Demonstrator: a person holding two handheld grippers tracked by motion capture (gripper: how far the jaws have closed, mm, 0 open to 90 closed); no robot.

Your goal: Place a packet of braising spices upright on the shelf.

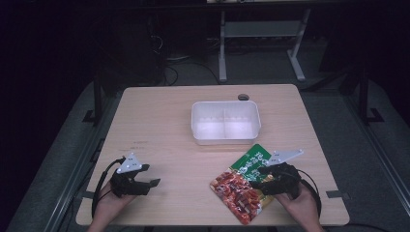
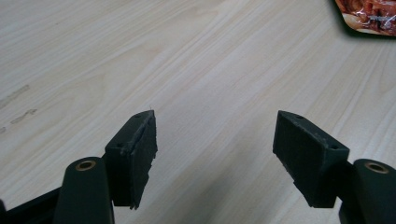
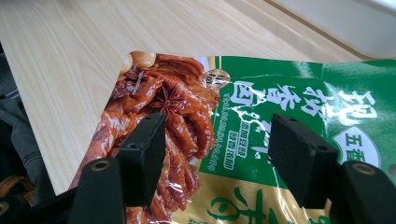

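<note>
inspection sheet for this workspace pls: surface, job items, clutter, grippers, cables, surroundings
Surface: light wood table, a few faint marks at its left.
Job's things: food pouch, green and red, flat near the front edge; white two-compartment container behind it, nothing seen in it.
Clutter: nothing seen.
Grippers: left gripper open over bare wood; right gripper open just above the pouch.
Cables: one black cable trails from each gripper.
Surroundings: dark room, white desk frame on the floor behind.
</note>
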